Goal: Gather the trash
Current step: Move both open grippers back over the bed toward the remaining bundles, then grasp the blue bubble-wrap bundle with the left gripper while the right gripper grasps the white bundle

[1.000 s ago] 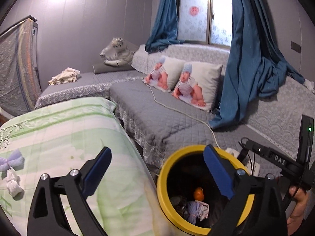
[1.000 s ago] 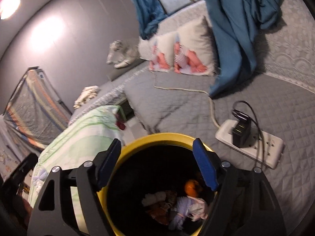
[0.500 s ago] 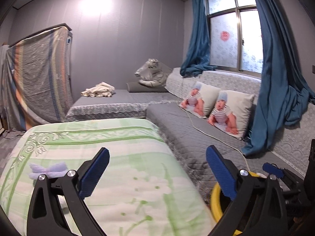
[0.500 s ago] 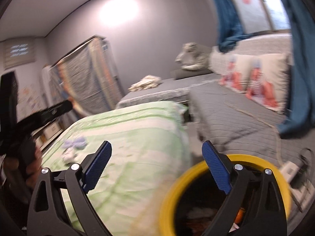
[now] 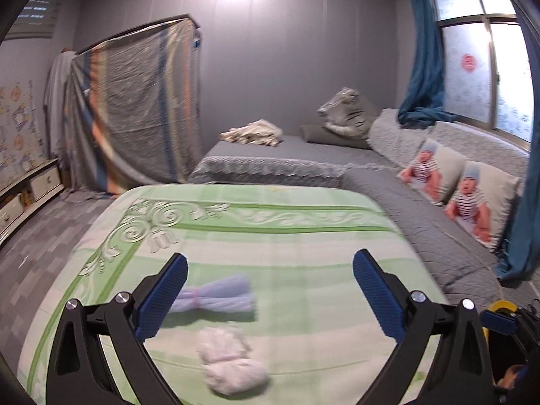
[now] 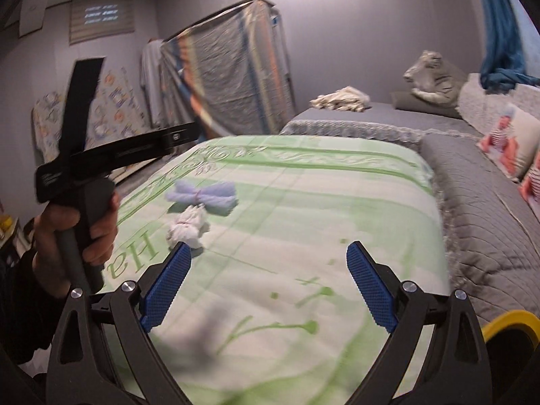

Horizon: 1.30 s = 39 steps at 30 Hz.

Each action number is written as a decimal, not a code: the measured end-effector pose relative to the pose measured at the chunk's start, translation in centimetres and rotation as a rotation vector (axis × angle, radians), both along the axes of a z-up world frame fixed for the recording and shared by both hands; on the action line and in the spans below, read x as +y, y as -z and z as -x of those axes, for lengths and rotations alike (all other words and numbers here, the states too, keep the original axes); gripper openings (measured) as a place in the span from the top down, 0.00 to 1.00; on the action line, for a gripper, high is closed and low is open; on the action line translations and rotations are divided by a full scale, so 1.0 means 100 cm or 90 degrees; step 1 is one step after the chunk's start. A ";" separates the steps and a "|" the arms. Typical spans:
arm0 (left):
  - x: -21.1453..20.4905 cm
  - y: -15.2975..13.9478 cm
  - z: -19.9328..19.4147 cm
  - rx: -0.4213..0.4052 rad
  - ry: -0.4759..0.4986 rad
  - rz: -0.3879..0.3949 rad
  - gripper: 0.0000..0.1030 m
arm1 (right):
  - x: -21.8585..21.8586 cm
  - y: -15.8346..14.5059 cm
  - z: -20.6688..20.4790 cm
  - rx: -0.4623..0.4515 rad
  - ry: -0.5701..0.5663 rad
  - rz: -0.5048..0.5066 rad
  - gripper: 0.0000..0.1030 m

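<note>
Two pieces of trash lie on the green-and-white cloth-covered table point(image 5: 287, 236): a pale blue tied bundle point(image 5: 219, 293) and a white crumpled wad point(image 5: 233, 368). My left gripper point(image 5: 268, 290) is open and empty, hovering just above and behind them. In the right wrist view the blue bundle point(image 6: 206, 195) and the white wad point(image 6: 189, 227) lie ahead to the left. My right gripper point(image 6: 268, 285) is open and empty above the table's near part. The yellow-rimmed bin point(image 6: 509, 327) shows at the lower right.
A grey quilted sofa point(image 5: 422, 209) with baby-print cushions point(image 5: 465, 195) runs along the right. The bin's yellow rim point(image 5: 503, 305) peeks at the left view's lower right. A cloth-draped rack point(image 5: 135, 108) stands at the back left. My left hand-held gripper body point(image 6: 84, 168) shows left.
Both grippers have swung up and away from the yellow bin and leftward over the table. The blue bundle and white wad now sit between the left gripper's fingers' line of sight.
</note>
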State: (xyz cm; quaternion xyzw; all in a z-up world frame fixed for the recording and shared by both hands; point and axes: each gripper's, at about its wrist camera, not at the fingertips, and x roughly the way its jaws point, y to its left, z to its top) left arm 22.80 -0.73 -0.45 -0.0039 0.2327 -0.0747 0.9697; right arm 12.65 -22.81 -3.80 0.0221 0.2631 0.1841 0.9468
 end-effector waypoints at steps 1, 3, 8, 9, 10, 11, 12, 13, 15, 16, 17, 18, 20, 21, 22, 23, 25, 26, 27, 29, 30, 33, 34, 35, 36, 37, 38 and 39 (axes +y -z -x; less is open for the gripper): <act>0.014 0.006 -0.009 0.010 -0.018 -0.005 0.08 | 0.011 0.002 -0.004 0.005 -0.011 0.006 0.14; 0.033 0.014 -0.020 0.024 -0.040 -0.013 0.08 | 0.032 0.006 -0.015 0.017 -0.036 0.019 0.14; 0.077 0.036 -0.042 0.053 -0.095 -0.030 0.08 | 0.074 0.015 -0.039 0.042 -0.088 0.048 0.14; 0.079 0.039 -0.044 0.057 -0.101 -0.030 0.08 | 0.081 0.017 -0.043 0.047 -0.095 0.050 0.14; 0.083 0.043 -0.047 0.066 -0.107 -0.029 0.08 | 0.089 0.020 -0.048 0.054 -0.105 0.050 0.14; 0.084 0.046 -0.049 0.073 -0.109 -0.028 0.08 | 0.095 0.023 -0.052 0.062 -0.115 0.051 0.14; 0.086 0.050 -0.054 0.084 -0.108 -0.028 0.08 | 0.101 0.024 -0.055 0.068 -0.122 0.052 0.14; 0.085 0.053 -0.057 0.092 -0.109 -0.032 0.08 | 0.107 0.027 -0.060 0.075 -0.129 0.054 0.14; 0.086 0.059 -0.064 0.105 -0.113 -0.038 0.08 | 0.117 0.031 -0.066 0.085 -0.141 0.055 0.14; 0.088 0.062 -0.068 0.112 -0.114 -0.036 0.08 | 0.120 0.033 -0.068 0.089 -0.147 0.055 0.14; 0.089 0.063 -0.071 0.117 -0.116 -0.033 0.08 | 0.125 0.034 -0.072 0.094 -0.150 0.056 0.14; 0.092 0.065 -0.073 0.123 -0.117 -0.027 0.08 | 0.129 0.036 -0.076 0.099 -0.153 0.056 0.14; 0.099 0.071 -0.081 0.140 -0.121 -0.011 0.08 | 0.136 0.040 -0.084 0.111 -0.157 0.053 0.14; 0.102 0.074 -0.085 0.149 -0.121 -0.004 0.08 | 0.138 0.041 -0.086 0.115 -0.159 0.053 0.14; 0.103 0.077 -0.089 0.157 -0.115 0.002 0.08 | 0.141 0.042 -0.089 0.117 -0.160 0.054 0.14; 0.104 0.080 -0.092 0.164 -0.105 0.004 0.08 | 0.144 0.044 -0.091 0.119 -0.160 0.056 0.14; 0.104 0.084 -0.097 0.164 -0.104 -0.006 0.08 | 0.147 0.046 -0.096 0.123 -0.161 0.057 0.14; 0.106 0.086 -0.100 0.166 -0.109 -0.007 0.08 | 0.149 0.048 -0.098 0.126 -0.160 0.057 0.14; 0.110 0.089 -0.102 0.170 -0.110 0.005 0.08 | 0.150 0.049 -0.101 0.130 -0.158 0.057 0.14; 0.114 0.094 -0.105 0.181 -0.105 0.031 0.08 | 0.152 0.053 -0.105 0.138 -0.155 0.055 0.14; 0.114 0.097 -0.107 0.187 -0.100 0.041 0.08 | 0.153 0.054 -0.107 0.142 -0.153 0.056 0.15; 0.110 0.105 -0.110 0.199 -0.063 0.061 0.12 | 0.158 0.059 -0.111 0.152 -0.156 0.055 0.16; 0.108 0.107 -0.111 0.202 -0.055 0.059 0.14 | 0.160 0.060 -0.112 0.154 -0.157 0.057 0.19; 0.106 0.109 -0.113 0.206 -0.050 0.058 0.16 | 0.162 0.061 -0.113 0.156 -0.157 0.060 0.20; 0.105 0.112 -0.114 0.212 -0.043 0.059 0.20 | 0.163 0.063 -0.114 0.161 -0.158 0.062 0.23; 0.105 0.113 -0.115 0.215 -0.039 0.064 0.24 | 0.165 0.065 -0.116 0.166 -0.159 0.062 0.26; 0.105 0.114 -0.115 0.217 -0.033 0.072 0.26 | 0.167 0.067 -0.117 0.174 -0.159 0.064 0.27; 0.105 0.114 -0.115 0.218 -0.030 0.077 0.28 | 0.168 0.070 -0.118 0.180 -0.159 0.065 0.30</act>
